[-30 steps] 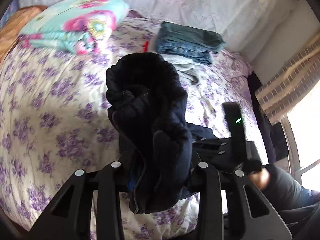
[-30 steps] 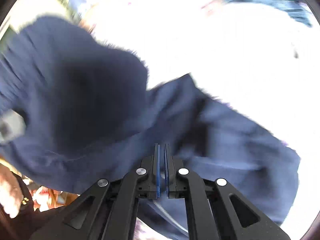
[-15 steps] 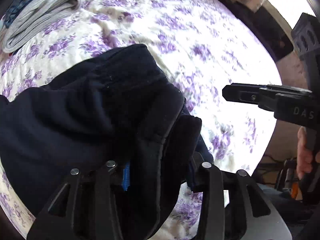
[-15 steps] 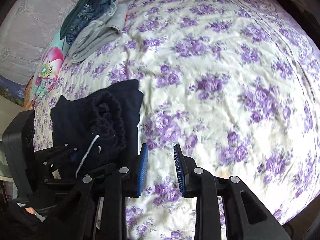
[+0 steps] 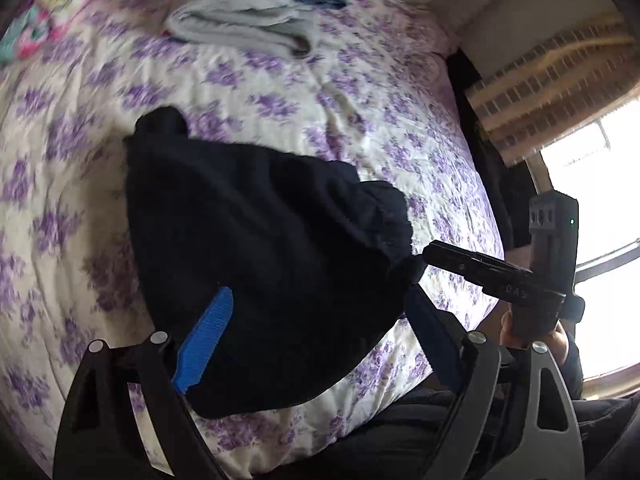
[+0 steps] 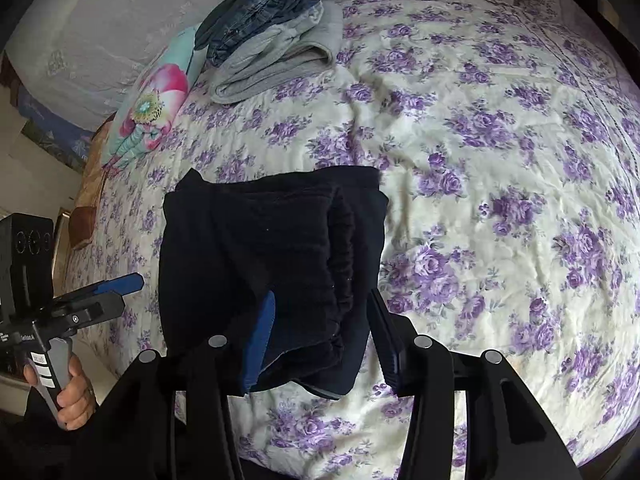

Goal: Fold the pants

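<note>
**Folding done, dark pants lie square on the flowered bed**

Covering nearly all of both my views, the bed (image 6: 500, 128) wears a cream quilt printed with purple roses, its surface rumpled in soft creases. On the near part of it rest the pants (image 6: 260, 264), navy to black, folded into a thick rectangle with the gathered waistband showing along the right-hand side in my right wrist view. Farther back on the quilt sits a stack of folded clothes (image 6: 276, 36), denim on top of grey, and just beside that a floral pillow (image 6: 154, 108) in teal and pink. A window (image 5: 592, 184) with a woven blind glows at the right of my left wrist view.

My left gripper (image 5: 316, 340) stands wide open, its blue pads spread on either side of the near edge of the pants; I cannot tell whether they touch the cloth. My right gripper (image 6: 324, 336) is likewise spread wide, its jaws straddling the near right corner of the bundle and clamping nothing. Each camera catches the other gripper at the frame's edge with a hand on its handle.
</note>
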Demonstrator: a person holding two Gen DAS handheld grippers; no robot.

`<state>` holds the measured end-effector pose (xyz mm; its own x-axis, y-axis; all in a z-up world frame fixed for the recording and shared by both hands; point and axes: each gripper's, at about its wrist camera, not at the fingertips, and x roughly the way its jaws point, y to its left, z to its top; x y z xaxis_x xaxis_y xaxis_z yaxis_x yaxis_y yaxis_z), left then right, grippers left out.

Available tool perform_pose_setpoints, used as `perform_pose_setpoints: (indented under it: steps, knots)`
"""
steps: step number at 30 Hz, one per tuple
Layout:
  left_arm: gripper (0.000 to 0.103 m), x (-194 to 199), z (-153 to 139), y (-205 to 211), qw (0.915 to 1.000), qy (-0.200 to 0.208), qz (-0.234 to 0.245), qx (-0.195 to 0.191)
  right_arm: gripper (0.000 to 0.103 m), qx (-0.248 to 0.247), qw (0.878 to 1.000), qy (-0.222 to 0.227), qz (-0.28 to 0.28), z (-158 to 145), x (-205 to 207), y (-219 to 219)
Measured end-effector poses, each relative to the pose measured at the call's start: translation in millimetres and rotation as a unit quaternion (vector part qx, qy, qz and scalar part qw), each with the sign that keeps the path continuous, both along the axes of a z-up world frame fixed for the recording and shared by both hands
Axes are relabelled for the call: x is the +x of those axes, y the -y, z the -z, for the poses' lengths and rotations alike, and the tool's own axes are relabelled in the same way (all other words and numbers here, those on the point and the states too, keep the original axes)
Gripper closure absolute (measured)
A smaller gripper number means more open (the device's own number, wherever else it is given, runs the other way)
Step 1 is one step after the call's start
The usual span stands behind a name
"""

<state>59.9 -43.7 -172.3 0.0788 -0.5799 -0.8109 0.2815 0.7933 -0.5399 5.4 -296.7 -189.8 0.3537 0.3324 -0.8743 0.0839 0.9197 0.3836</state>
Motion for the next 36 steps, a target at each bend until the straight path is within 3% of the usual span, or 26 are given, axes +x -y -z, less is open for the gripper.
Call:
perform_pose_setpoints:
  steps: [3,6,9,13,16,18,21,23,24,27,30,33,36]
  knots:
    - [0.023,-14.2,25.5,-1.7,0.9995,-0.019,0.005,0.024,0.054,-0.039,0.996,-0.082,-0.020,39.2,5.6,-13.0]
    - [0.026,-15.6,55.1,2.6,0.9975,-0.048,0.012,0.051,0.054,-0.035,0.994,-0.101,-0.015,40.8,7.7,-11.8]
    - [0.026,-19.3,38.6,7.1,0.9981,-0.024,0.013,0.055,0.055,-0.122,0.990,-0.051,-0.044,-5.0,22.0,-28.2]
    - [0.026,-34.1,16.1,8.6,0.9976,0.010,0.017,0.067,0.055,-0.103,0.983,0.029,-0.146,-53.4,60.7,-76.0]
    - [0.026,-42.8,-6.0,15.7,0.9963,0.040,0.023,0.073,0.056,-0.090,0.962,0.061,-0.250,-52.3,102.2,-135.3]
    - [0.026,-47.2,-11.8,19.5,0.9948,0.055,0.033,0.079,0.060,-0.071,0.945,0.053,-0.314,-38.7,128.6,-176.0]
    - [0.030,-47.8,-7.5,26.5,0.9936,0.051,0.045,0.090,0.060,-0.106,0.917,0.041,-0.381,-21.9,153.8,-220.2]
    - [0.036,-42.0,3.8,34.2,0.9938,0.034,0.053,0.092,0.061,-0.115,0.906,0.024,-0.406,-12.8,164.8,-234.3]
    - [0.039,-41.5,10.9,35.8,0.9937,0.022,0.057,0.093,0.065,-0.115,0.903,0.014,-0.414,-8.1,169.5,-237.5]
    - [0.041,-40.9,33.2,44.3,0.9914,-0.005,0.073,0.108,0.097,-0.113,0.896,-0.028,-0.428,12.6,177.9,-240.2]
    - [0.041,-43.8,35.8,51.5,0.9888,0.006,0.077,0.128,0.099,-0.132,0.900,-0.027,-0.415,14.3,175.3,-236.1]
    - [0.041,-45.7,29.2,53.7,0.9896,0.023,0.075,0.121,0.100,-0.170,0.902,-0.007,-0.396,4.8,175.9,-235.0]
    - [0.041,-38.3,43.8,50.5,0.9906,-0.001,0.065,0.120,0.099,-0.197,0.900,-0.035,-0.388,35.4,181.3,-239.8]
